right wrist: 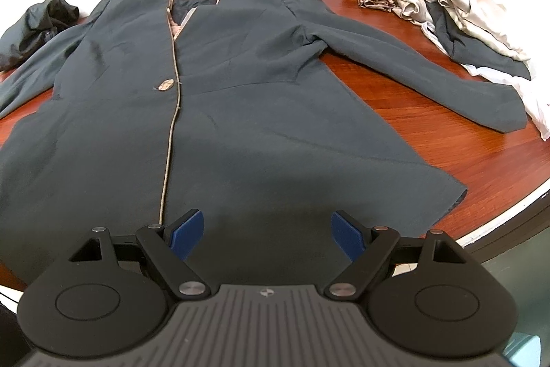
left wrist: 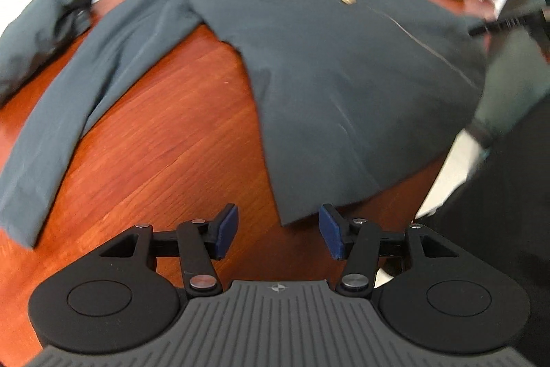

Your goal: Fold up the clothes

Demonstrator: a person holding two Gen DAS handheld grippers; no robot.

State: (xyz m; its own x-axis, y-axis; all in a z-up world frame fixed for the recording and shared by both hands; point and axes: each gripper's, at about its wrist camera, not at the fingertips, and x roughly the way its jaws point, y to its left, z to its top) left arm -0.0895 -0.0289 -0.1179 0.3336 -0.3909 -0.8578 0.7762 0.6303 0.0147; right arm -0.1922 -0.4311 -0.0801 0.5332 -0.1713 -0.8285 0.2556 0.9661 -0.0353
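Observation:
A dark teal jacket with gold piping and one button lies flat, front up, on the red-brown wooden table. Its sleeves spread out to both sides; the left sleeve runs toward the near left in the left wrist view. My left gripper is open just short of the jacket's lower left hem corner, holding nothing. Over the jacket's bottom hem hovers my right gripper, open and empty. The jacket fills the middle of the left wrist view.
A crumpled dark garment sits at the table's far left. A heap of cream, grey and white clothes lies at the far right. The table's rounded edge curves near right. A person's sleeve shows at the right.

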